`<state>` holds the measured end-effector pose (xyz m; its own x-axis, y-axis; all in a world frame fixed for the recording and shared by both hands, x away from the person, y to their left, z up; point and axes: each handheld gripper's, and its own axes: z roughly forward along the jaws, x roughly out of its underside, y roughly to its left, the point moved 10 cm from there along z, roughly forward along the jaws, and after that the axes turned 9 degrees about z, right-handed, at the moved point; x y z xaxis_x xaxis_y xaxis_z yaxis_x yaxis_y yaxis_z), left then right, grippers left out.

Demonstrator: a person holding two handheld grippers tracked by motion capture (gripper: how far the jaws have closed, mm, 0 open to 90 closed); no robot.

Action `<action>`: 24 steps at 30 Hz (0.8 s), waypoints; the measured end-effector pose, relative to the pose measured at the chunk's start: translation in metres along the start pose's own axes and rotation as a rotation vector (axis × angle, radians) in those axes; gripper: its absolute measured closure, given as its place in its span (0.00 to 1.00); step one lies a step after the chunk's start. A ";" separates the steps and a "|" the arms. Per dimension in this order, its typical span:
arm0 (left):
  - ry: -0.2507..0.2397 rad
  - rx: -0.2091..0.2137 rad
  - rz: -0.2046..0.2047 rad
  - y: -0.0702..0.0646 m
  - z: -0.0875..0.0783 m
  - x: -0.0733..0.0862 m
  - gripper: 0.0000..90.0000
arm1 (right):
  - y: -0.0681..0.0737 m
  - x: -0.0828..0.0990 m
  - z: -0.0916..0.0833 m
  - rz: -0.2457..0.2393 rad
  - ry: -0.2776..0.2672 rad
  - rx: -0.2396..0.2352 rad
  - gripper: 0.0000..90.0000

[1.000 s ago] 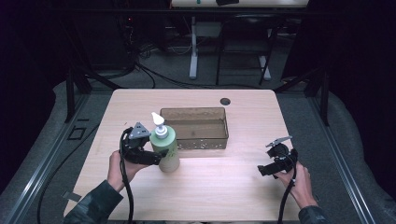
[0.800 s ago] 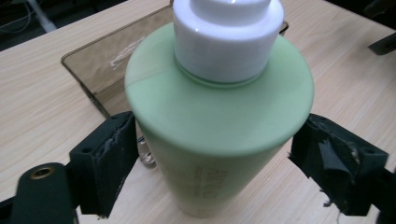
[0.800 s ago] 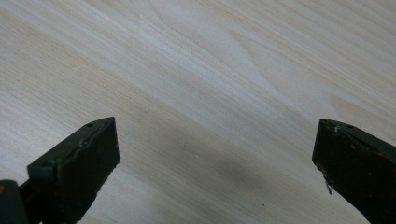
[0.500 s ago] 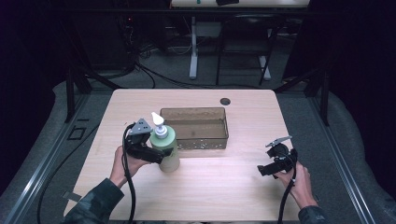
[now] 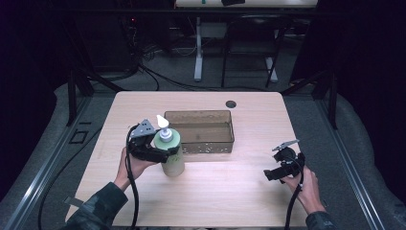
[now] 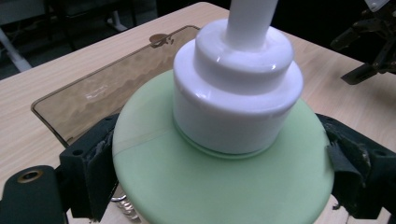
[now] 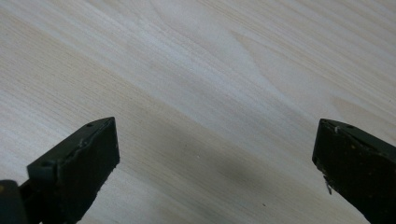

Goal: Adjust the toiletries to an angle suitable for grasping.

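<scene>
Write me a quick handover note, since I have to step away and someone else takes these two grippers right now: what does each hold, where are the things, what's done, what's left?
Left gripper: its jaws flank the green pump bottle at its shoulder and have just been closing on it; it looks like a grip, so treat it as held.
Right gripper: jaws wide open, nothing between them, low over bare table near the right edge.
Bottle stands upright on the table, just in front of the brown translucent bin, at its left corner.
Done: bottle gripped.
Left, probably: lift it and set it into the bin; nothing is in the bin yet.
</scene>
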<state>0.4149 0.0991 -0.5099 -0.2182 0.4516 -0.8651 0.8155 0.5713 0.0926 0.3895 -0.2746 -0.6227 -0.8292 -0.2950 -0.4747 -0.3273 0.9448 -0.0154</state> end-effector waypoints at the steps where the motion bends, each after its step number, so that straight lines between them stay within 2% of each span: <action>1: 0.006 -0.010 0.001 0.000 0.000 0.000 0.13 | 0.000 0.000 0.000 0.000 0.000 0.000 0.00; 4: 0.013 -0.034 -0.013 0.001 -0.001 0.000 0.13 | 0.000 0.000 0.000 0.000 0.000 0.000 0.00; 6: 0.027 -0.077 -0.037 0.004 -0.002 0.001 0.13 | -0.001 0.000 0.000 -0.002 0.001 0.002 0.00; 7: 0.027 -0.077 -0.037 0.004 -0.002 0.001 0.13 | -0.001 0.000 0.000 -0.002 0.001 0.002 0.00; 8: 0.040 -0.108 -0.048 0.006 -0.004 0.002 0.13 | -0.001 0.000 0.000 -0.002 0.000 0.002 0.00; 10: 0.043 -0.123 -0.059 0.007 -0.005 0.003 0.13 | -0.001 0.000 0.000 -0.003 0.001 0.002 0.00; 11: 0.051 -0.147 -0.071 0.009 -0.007 0.004 0.13 | -0.001 0.000 0.000 -0.002 0.001 0.002 0.00; 14: 0.058 -0.166 -0.083 0.010 -0.008 0.004 0.13 | 0.000 0.000 0.000 -0.001 0.002 0.000 0.00; 17: 0.068 -0.212 -0.110 0.015 -0.011 0.007 0.13 | 0.000 0.000 0.000 -0.004 0.001 0.000 0.00; 19: 0.069 -0.222 -0.116 0.017 -0.012 0.007 0.13 | 0.000 0.000 0.000 -0.005 0.002 -0.001 0.00; 20: 0.069 -0.246 -0.132 0.019 -0.013 0.008 0.13 | 0.000 0.000 0.000 -0.007 0.002 0.001 0.00; 24: 0.071 -0.267 -0.144 0.021 -0.015 0.009 0.13 | 0.001 0.000 0.000 -0.004 0.004 -0.001 0.00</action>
<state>0.4224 0.1256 -0.5088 -0.3655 0.3944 -0.8431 0.6059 0.7884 0.1061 0.3893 -0.2737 -0.6230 -0.8295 -0.2994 -0.4714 -0.3313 0.9434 -0.0163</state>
